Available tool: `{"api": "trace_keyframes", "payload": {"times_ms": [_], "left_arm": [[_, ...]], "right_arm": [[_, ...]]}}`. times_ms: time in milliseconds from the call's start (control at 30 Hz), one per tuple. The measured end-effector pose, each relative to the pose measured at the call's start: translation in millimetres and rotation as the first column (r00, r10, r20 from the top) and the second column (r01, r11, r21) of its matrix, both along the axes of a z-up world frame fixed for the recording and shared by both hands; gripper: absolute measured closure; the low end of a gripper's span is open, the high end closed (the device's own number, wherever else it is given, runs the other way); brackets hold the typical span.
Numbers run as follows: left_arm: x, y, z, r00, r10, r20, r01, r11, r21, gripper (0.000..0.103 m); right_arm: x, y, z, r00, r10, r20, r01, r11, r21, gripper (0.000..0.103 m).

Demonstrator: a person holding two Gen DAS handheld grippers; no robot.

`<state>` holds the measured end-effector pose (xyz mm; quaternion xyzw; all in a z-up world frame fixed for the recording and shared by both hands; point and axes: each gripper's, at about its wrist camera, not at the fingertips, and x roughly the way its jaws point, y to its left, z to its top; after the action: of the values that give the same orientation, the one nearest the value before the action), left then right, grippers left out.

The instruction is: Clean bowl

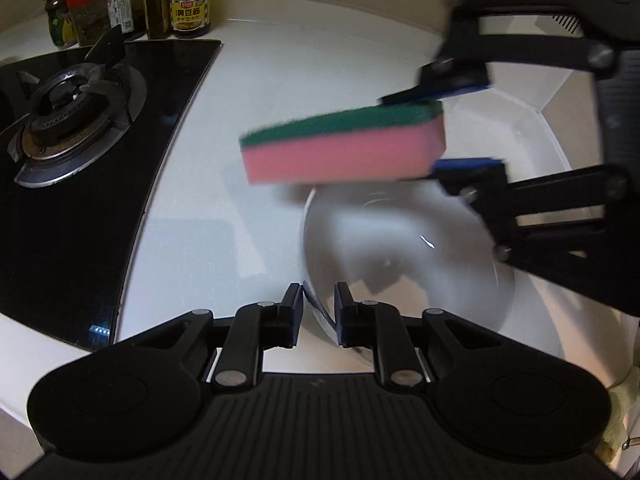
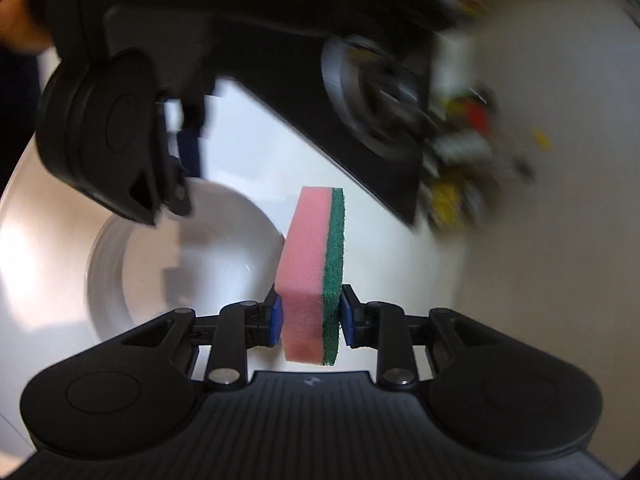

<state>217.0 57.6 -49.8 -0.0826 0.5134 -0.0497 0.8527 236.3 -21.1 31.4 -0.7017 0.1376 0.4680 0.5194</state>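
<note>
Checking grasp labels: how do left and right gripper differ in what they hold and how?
The left gripper pinches the thin rim of the white bowl, jaws nearly closed; the right gripper clamps the thick sponge across its pink and green faces, jaws wider apart. The left one holds the bowl at its near edge; the right one holds the sponge by one end, clear of the bowl. Both are shut on their object, with blue pads.

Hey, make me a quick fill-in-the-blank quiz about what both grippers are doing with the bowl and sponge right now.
1. The right gripper is shut on a pink sponge with a ____ scouring layer.
2. The left gripper pinches the ____ of the white ceramic bowl.
3. Glass jars stand behind the black gas ____.

Missing words: green; rim; stove
</note>
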Motion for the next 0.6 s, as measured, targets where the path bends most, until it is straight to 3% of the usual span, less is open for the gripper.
{"api": "trace_keyframes", "payload": {"times_ms": [100,167,333,500,600], "left_arm": [[10,4,-5,1.000,-0.011,0.010,0.010,1.000,0.021,0.092],[17,4,-7,0.999,-0.025,0.022,0.024,0.999,0.037,0.093],[29,-12,-8,0.994,-0.095,0.058,0.090,0.993,0.078,0.080],[39,-23,-9,0.988,-0.139,0.073,0.132,0.987,0.096,0.075],[45,-26,-10,0.985,-0.153,0.074,0.146,0.985,0.090,0.074]], "right_arm": [[3,2,-4,1.000,0.021,0.010,-0.020,0.997,-0.079,0.078],[6,-6,-4,1.000,-0.018,-0.001,0.018,0.996,-0.089,0.078],[-2,-40,-9,0.983,-0.183,-0.007,0.182,0.981,-0.072,0.078],[-35,-72,-13,0.926,-0.378,-0.004,0.378,0.926,0.009,0.078],[-54,-88,-11,0.856,-0.515,-0.040,0.516,0.853,0.079,0.078]]}}
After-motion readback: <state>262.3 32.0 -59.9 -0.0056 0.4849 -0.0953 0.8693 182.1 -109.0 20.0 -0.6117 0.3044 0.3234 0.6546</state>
